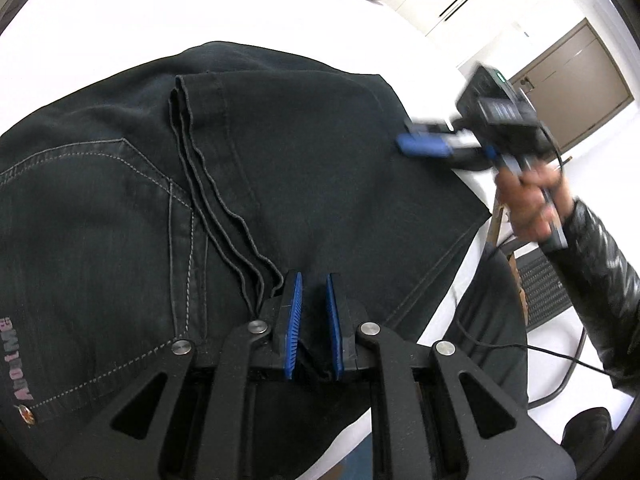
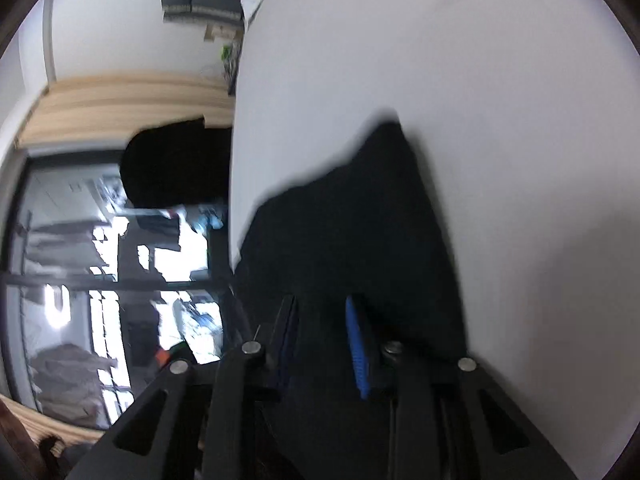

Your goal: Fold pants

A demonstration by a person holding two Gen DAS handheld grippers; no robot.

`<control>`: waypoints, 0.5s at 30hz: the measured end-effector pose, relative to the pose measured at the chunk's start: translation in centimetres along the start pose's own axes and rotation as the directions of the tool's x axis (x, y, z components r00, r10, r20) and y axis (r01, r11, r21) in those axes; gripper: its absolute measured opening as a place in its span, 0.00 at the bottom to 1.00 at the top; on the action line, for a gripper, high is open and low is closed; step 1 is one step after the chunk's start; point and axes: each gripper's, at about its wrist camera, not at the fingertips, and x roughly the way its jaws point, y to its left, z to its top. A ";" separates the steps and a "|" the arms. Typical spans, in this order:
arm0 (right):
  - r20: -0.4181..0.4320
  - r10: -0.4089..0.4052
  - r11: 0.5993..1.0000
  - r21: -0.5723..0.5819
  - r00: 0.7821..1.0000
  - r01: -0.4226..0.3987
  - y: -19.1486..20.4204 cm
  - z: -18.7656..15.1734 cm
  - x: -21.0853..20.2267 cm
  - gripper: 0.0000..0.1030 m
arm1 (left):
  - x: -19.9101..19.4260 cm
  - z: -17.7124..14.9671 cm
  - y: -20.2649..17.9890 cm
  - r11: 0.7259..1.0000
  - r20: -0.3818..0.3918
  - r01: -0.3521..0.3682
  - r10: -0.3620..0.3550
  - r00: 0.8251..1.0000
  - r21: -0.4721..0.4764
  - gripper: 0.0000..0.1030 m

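The right wrist view is being smeared by blur, so the pants (image 2: 352,232) are showing only as a dark mass there. The pants (image 1: 280,184) are lying folded on a white bed (image 1: 120,12), hems stacked over a back pocket. The left hand-held gripper (image 1: 313,280) is being held narrowly parted above the cloth. The right hand-held gripper (image 2: 320,304), gapped wider, is empty. A brown door (image 1: 576,76) is being seen beyond the pants.

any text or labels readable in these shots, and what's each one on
"AnotMe" or close to it, letters partly unclear: decorative lettering on the black pants, near the back pocket.
Small round badge below that lettering: too small to read.
Markings on the right gripper: blurred by motion, unreadable.
Right wrist view: no readable text.
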 end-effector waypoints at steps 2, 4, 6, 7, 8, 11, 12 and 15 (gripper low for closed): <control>-0.002 -0.014 1.000 -0.016 1.000 0.014 0.0 -2.7 -0.4 0.28 | -1.1 -0.4 1.5 1.000 0.008 0.003 -0.003 1.000 0.003 0.12; 0.016 -0.041 0.999 -0.022 0.999 0.041 -0.2 -4.3 -1.2 0.24 | -1.1 -0.5 1.7 1.000 0.021 0.005 -0.005 1.000 0.004 0.12; 0.061 -0.076 0.997 0.006 0.995 0.076 -0.8 -5.7 -1.4 0.02 | -0.8 -1.4 1.8 1.000 0.039 0.011 -0.011 0.999 0.015 0.12; 0.071 -0.094 0.995 0.027 0.993 0.092 -1.1 -5.7 -1.3 0.00 | -0.6 -1.7 2.0 1.000 0.048 0.015 -0.016 0.999 0.016 0.12; 0.089 -0.088 0.995 0.047 0.992 0.084 -1.6 -5.7 -1.1 0.00 | -0.5 -1.8 2.2 1.000 0.059 0.022 -0.023 0.998 0.012 0.12; 0.112 -0.118 0.993 0.032 0.987 0.115 -1.5 -5.5 -1.2 0.00 | -0.9 -2.1 2.7 0.999 0.077 0.041 -0.040 0.996 -0.010 0.12; 0.116 -0.126 0.992 0.025 0.985 0.124 -1.5 -5.6 -1.5 0.00 | -1.2 -2.2 2.7 0.999 0.084 0.038 -0.037 0.996 -0.013 0.12; 0.124 -0.158 0.987 0.009 0.980 0.159 -0.4 -5.5 -1.3 0.00 | -3.0 -2.8 2.3 1.000 0.115 0.008 -0.008 0.993 0.000 0.12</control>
